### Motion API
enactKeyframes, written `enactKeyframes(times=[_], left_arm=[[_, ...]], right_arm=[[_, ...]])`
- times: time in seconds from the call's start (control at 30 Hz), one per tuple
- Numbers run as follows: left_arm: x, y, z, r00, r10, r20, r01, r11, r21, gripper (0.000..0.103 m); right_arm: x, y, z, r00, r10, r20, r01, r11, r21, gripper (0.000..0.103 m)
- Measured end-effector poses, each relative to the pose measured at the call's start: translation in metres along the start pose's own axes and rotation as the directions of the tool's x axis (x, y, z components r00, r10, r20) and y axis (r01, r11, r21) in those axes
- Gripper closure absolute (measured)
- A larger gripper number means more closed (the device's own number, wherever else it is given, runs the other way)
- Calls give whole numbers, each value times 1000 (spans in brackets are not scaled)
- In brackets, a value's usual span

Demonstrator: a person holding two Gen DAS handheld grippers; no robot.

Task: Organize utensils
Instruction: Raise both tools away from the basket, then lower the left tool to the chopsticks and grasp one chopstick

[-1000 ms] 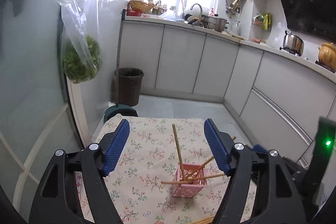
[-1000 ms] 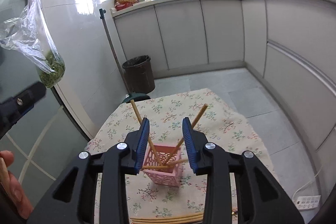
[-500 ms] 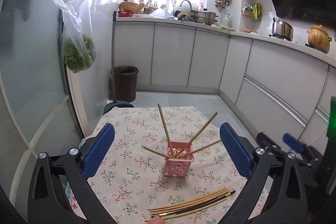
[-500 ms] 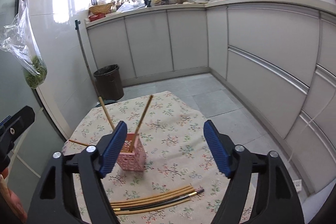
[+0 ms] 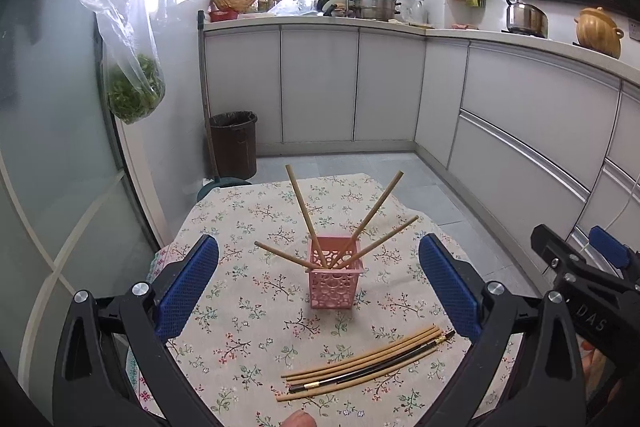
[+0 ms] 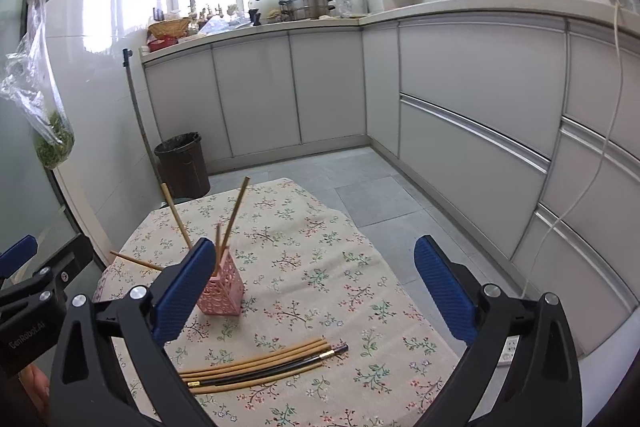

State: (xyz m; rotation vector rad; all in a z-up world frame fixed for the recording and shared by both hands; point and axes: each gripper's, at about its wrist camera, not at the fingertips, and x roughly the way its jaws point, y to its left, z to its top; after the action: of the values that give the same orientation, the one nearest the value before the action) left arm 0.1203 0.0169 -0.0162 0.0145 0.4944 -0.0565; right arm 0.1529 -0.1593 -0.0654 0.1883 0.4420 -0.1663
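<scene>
I hold both grippers above the small table [image 5: 248, 355], which fills the lower middle of each view under a flowered cloth. My left gripper [image 5: 319, 287] is spread wide and carries nothing; my right gripper [image 6: 314, 287] is just as wide and just as empty. I judge the sorting partly done: some chopsticks are in the holder and a bundle is not yet picked up.

Next I see the loose chopsticks [image 5: 366, 361], a fan of tan sticks with one black one among them, lying flat on the cloth in the lower centre of the left view, near my side of the table and apart from the holder. I think the next move calls for lowering one gripper onto them, closing narrowly around a stick or two, and tipping them upright over the holder's mouth. They are thin and lie flush on cloth, so pinching cleanly may be fiddly.

The pink holder [image 5: 335, 277] stands upright in the middle of the left view. Four tan chopsticks [image 5: 304, 209] lean out of it in different directions. It looks light, so it could tip.
</scene>
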Motion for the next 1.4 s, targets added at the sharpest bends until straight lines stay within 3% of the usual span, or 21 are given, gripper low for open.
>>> enactKeyframes(times=[0.2, 0.4, 0.57, 0.63, 0.7, 0.77, 0.8, 0.83, 0.93, 1.0, 1.03, 1.13, 1.17, 1.27, 1.4], left_arm=[[7, -10, -8, 1000, -9, -27, 10, 999, 44, 7], [24, -29, -16, 992, -63, -112, 77, 989, 126, 7], [55, -57, -38, 953, -113, -283, 185, 952, 245, 7], [67, -69, -47, 922, -147, -358, 253, 929, 270, 7], [80, -79, -55, 879, -184, -439, 330, 900, 284, 7], [97, -89, -63, 823, -217, -525, 406, 871, 277, 7], [103, -92, -67, 804, -228, -550, 425, 866, 263, 7], [114, -95, -70, 769, -244, -591, 451, 862, 230, 7], [139, -102, -76, 687, -279, -671, 491, 859, 145, 7], [155, -111, -79, 640, -280, -715, 511, 851, 124, 8], [164, -118, -81, 612, -274, -742, 530, 838, 128, 12], [189, -141, -94, 555, -198, -808, 552, 814, 180, 26], [198, -148, -100, 540, -161, -826, 554, 807, 205, 36], [221, -164, -118, 510, -61, -858, 557, 784, 275, 47], [239, -174, -125, 509, -24, -860, 557, 771, 308, 55]], right_arm=[[0, -13, -5, 999, -28, -16, 28, 1000, 2, 6], [-5, -35, -19, 997, -44, -63, 46, 999, 27, 6], [-2, -65, -41, 985, -46, -165, 65, 992, 111, 6], [-1, -74, -49, 979, -53, -196, 81, 988, 133, 6], [-2, -82, -57, 973, -57, -226, 95, 982, 164, 6], [-4, -92, -65, 966, -58, -251, 111, 973, 201, 6], [-3, -99, -70, 960, -54, -274, 117, 968, 222, 6], [-1, -102, -72, 955, -48, -292, 120, 965, 234, 6], [7, -112, -77, 942, -25, -334, 123, 953, 277, 6], [10, -117, -80, 937, -12, -348, 128, 942, 310, 6], [13, -120, -81, 933, -2, -360, 128, 937, 326, 6], [24, -128, -88, 915, 18, -404, 145, 918, 368, 6], [27, -132, -89, 909, 29, -416, 149, 908, 391, 6], [36, -141, -95, 891, 74, -448, 155, 877, 454, 6], [42, -143, -98, 879, 86, -470, 160, 874, 459, 6]])
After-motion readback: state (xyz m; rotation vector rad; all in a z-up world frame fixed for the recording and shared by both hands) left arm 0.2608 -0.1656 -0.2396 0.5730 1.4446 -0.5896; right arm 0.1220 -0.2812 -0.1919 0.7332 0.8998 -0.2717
